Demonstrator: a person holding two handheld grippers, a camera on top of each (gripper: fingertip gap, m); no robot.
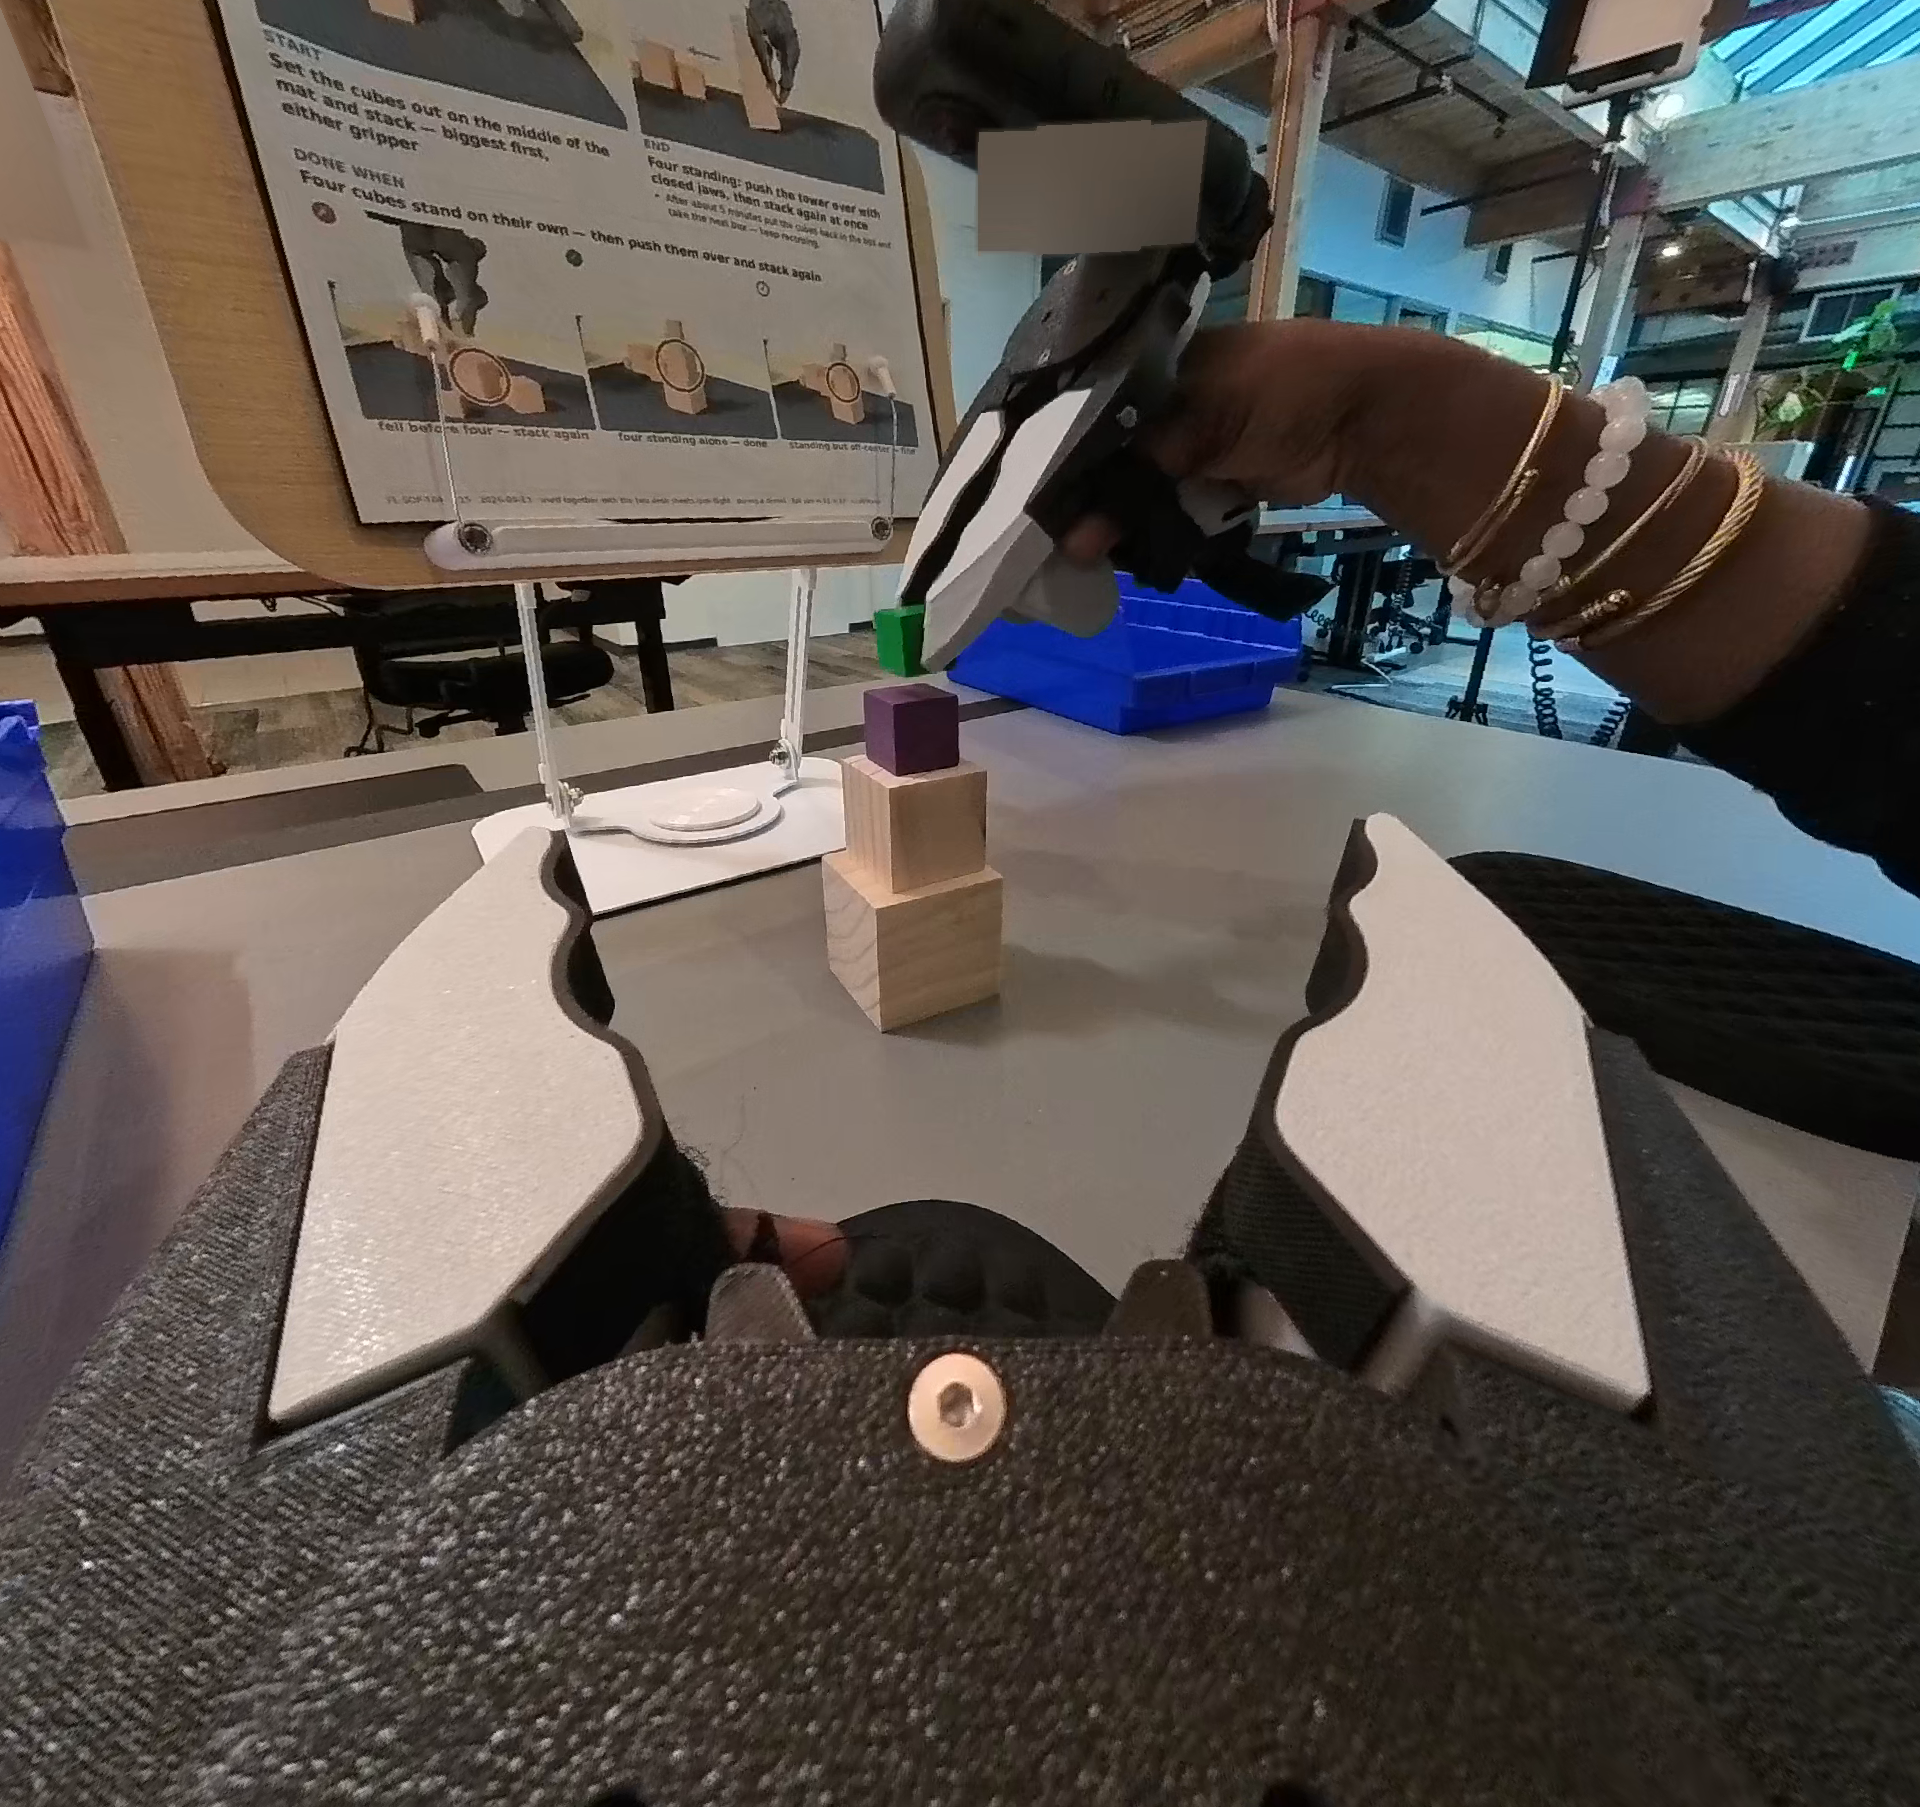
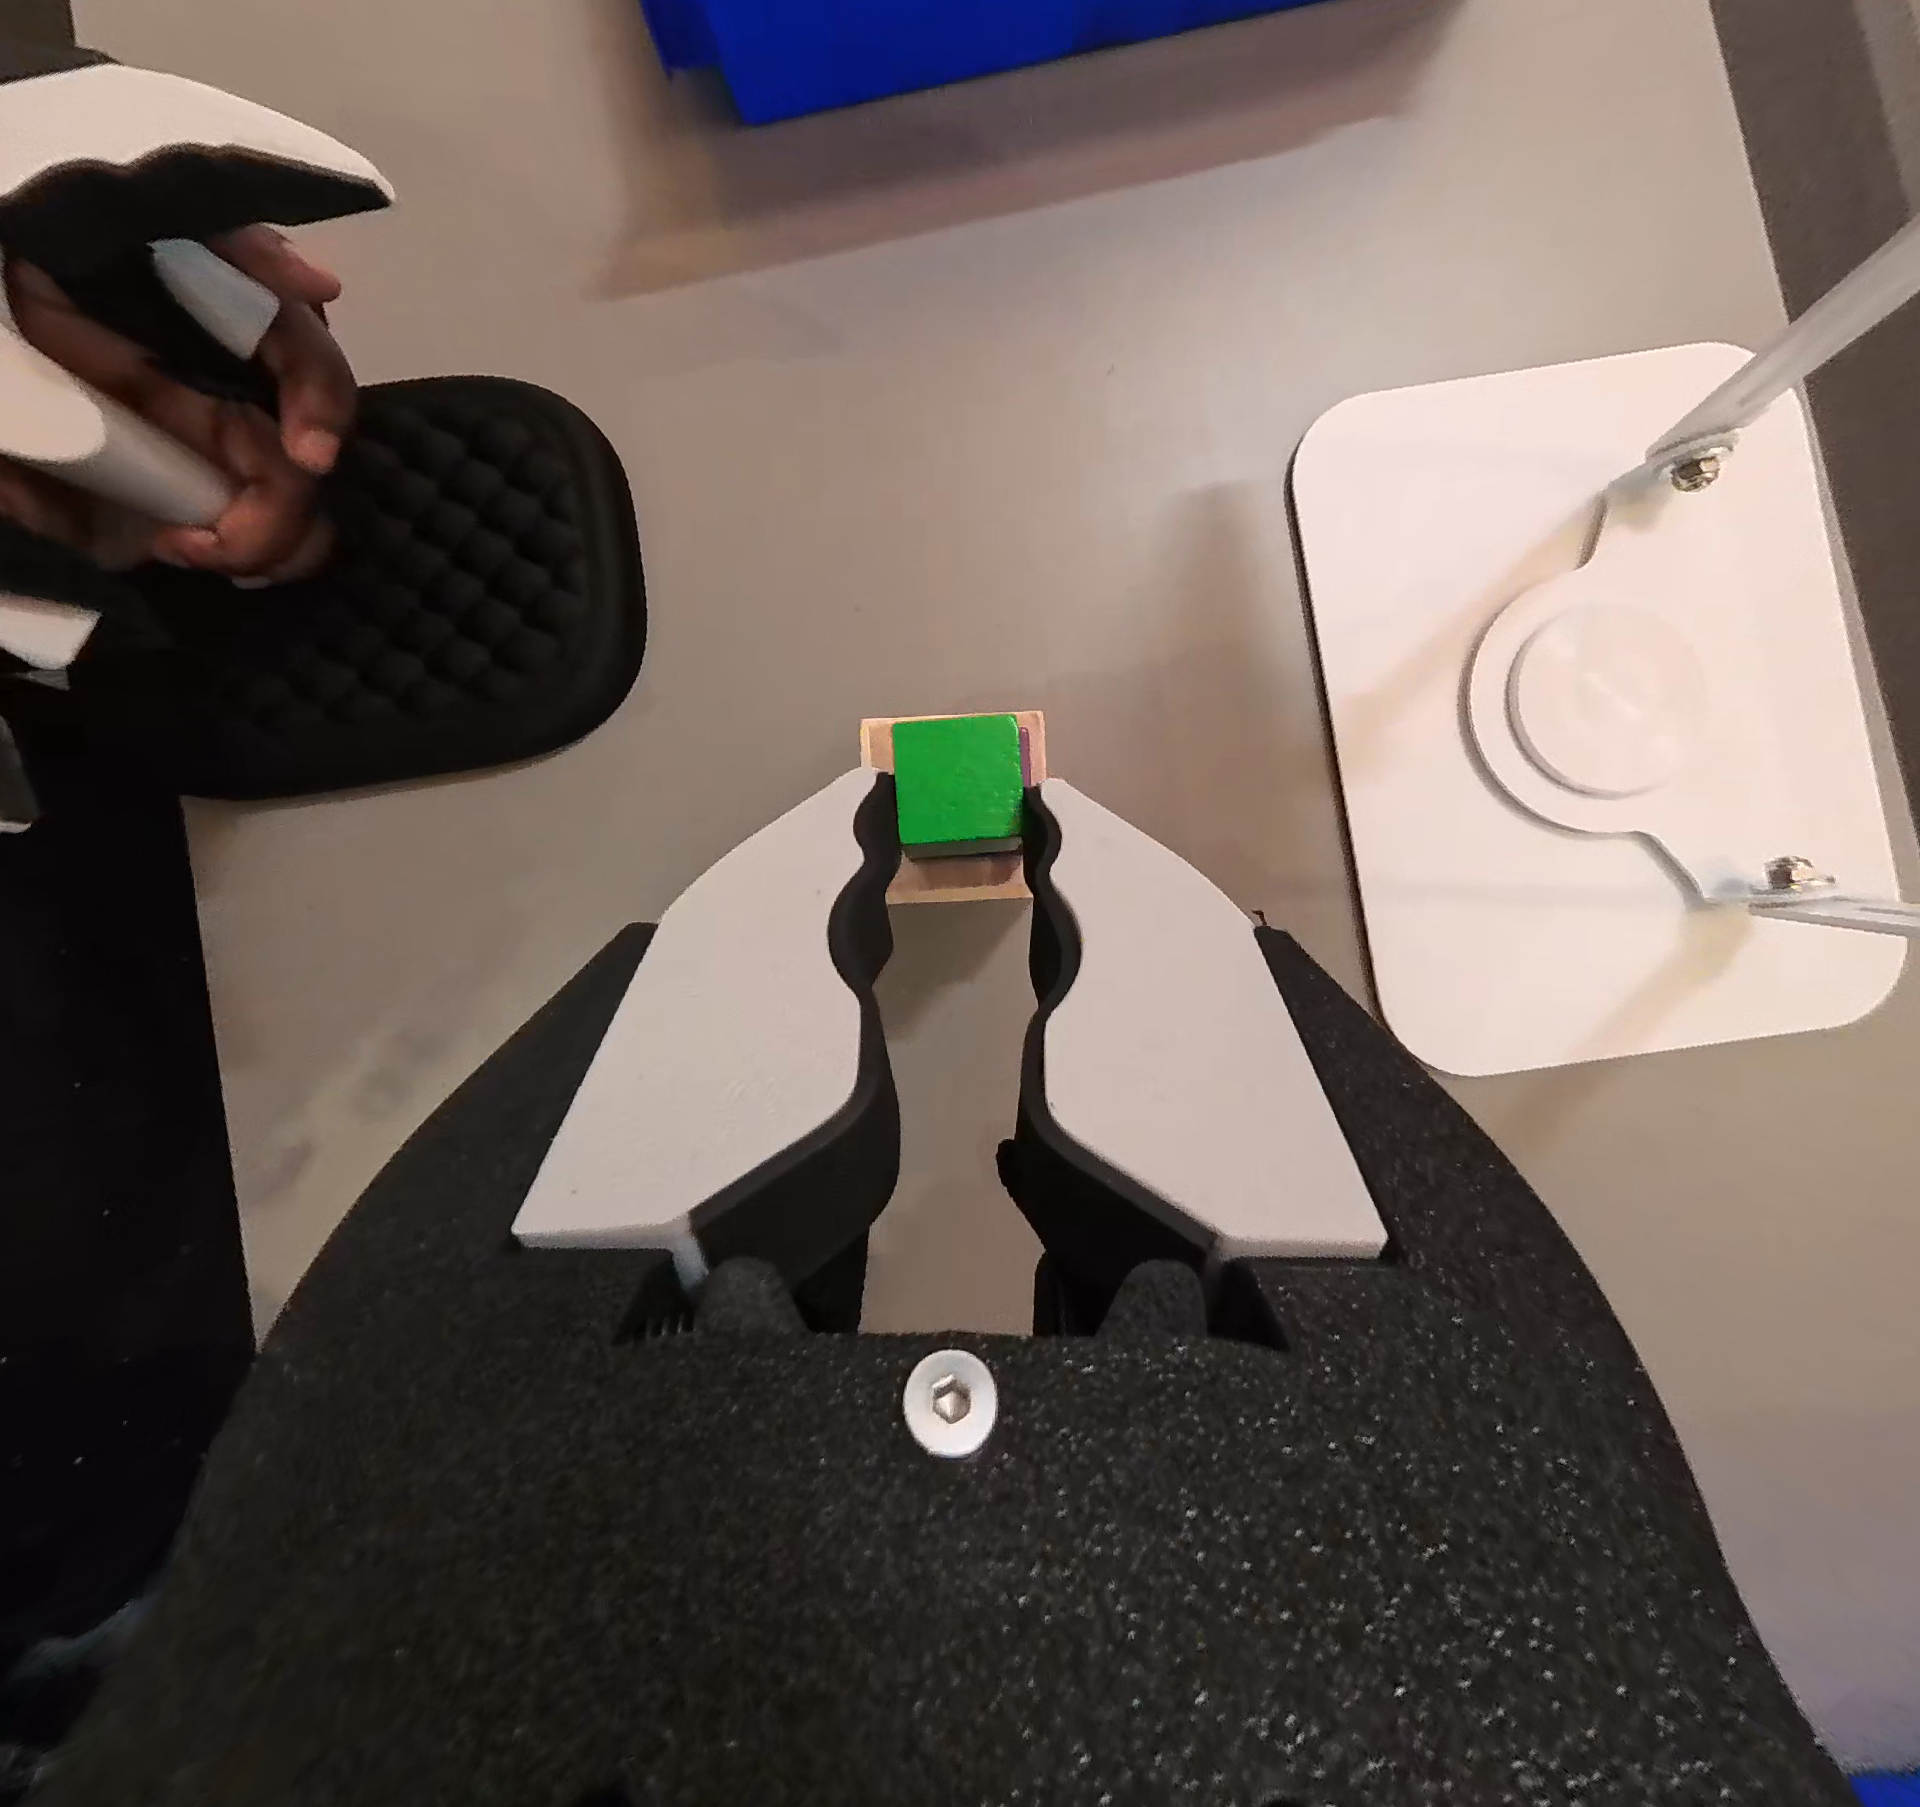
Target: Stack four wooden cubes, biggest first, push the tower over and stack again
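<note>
A stack stands on the grey table [image 1: 1195, 884]: a large wooden cube [image 1: 920, 947], a smaller wooden cube [image 1: 920, 822] on it, and a purple cube [image 1: 911, 727] on top. My right gripper [image 2: 958, 801] is shut on a small green cube [image 2: 956, 781] and holds it in the air right above the stack; it also shows in the left wrist view [image 1: 920, 640] with the green cube [image 1: 896, 637] at its tips, a little above the purple cube. My left gripper [image 1: 961, 874] is wide open and empty, with the stack ahead between its fingers, untouched.
A white document stand [image 1: 686, 822] with an instruction sheet [image 1: 561, 199] is behind the stack. A blue bin [image 1: 1143, 661] lies at the back right, another blue bin [image 1: 31, 926] at the left edge. A black padded rest [image 2: 416, 583] lies on the table. About 15 cm separates my left fingertips from my right.
</note>
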